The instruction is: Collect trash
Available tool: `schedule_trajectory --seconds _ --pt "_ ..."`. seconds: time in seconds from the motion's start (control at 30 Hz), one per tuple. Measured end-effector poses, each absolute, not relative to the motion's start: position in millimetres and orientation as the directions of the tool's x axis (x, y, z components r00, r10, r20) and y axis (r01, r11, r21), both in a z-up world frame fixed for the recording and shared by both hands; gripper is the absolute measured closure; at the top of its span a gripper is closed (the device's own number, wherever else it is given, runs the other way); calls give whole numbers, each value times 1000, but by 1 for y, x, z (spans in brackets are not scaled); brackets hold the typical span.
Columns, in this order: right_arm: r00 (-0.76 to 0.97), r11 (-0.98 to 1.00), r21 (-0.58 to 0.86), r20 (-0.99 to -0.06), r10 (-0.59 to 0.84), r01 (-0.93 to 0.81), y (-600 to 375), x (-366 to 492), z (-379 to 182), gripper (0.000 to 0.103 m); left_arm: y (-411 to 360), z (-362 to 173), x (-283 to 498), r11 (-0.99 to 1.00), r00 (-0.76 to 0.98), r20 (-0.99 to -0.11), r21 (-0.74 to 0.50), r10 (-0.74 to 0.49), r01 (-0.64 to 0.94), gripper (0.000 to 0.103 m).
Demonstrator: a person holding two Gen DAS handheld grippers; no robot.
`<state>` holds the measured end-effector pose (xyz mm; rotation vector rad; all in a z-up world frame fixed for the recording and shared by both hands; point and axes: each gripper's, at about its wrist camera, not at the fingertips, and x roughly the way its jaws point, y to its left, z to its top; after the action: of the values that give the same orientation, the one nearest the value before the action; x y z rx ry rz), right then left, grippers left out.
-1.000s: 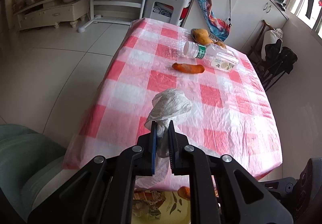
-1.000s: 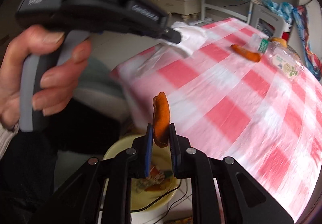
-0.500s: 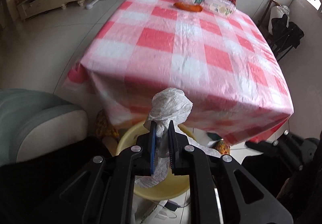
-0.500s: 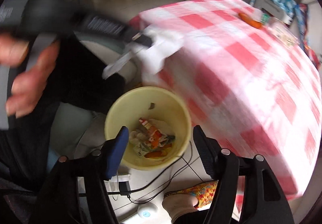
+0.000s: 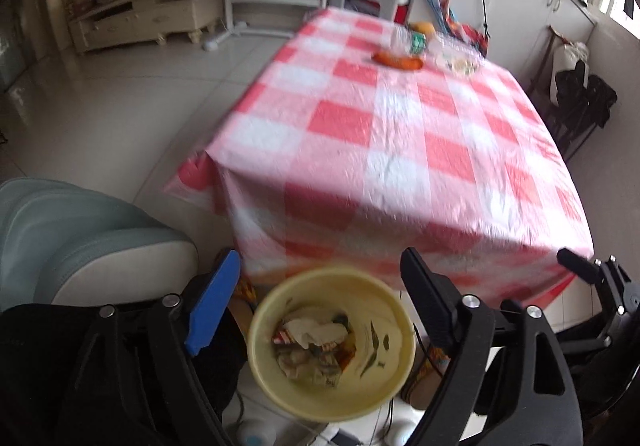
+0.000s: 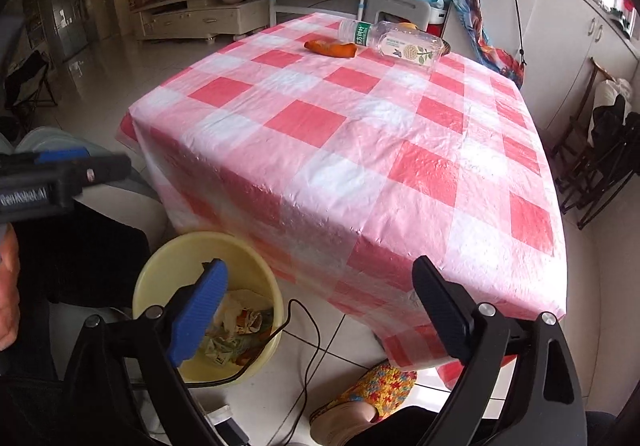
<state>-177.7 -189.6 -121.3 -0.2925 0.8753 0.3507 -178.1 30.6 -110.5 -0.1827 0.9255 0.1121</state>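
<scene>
Now both the left tool [image 5: 320, 310] and the right tool [image 6: 320, 306] gape wide and empty above the round yellow plastic trash bucket [image 5: 394, 356] below the desk's [image 6: 360, 149] near edge.

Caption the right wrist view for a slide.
Open right tool beside the yellow bin; bottle and orange peel remain on the checked table.

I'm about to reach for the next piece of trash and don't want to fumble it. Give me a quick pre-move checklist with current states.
1. Left gripper open and empty: ok.
2. Right gripper open and empty: ok.
3. Yellow bin upright on the floor by the table's near edge: ok.
4. Orange peel and plastic bottle in plain sight on the checked tablecloth: ok.
5. Black cable clear of the bin: not ok, it crosses the rim.
</scene>
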Motion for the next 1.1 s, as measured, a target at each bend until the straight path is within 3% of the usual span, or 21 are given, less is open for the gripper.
schedule_trajectory --seconds 0.17,1.1 --pt "599 878 -170 -786 153 -447 -181 -184 -129 13 31 -99 -176 976 647 -761 -100 50 -193 17" --pt "597 837 -203 -784 172 -508 -163 -195 -133 13 28 -106 -172 976 635 -771 -104 43 -193 16"
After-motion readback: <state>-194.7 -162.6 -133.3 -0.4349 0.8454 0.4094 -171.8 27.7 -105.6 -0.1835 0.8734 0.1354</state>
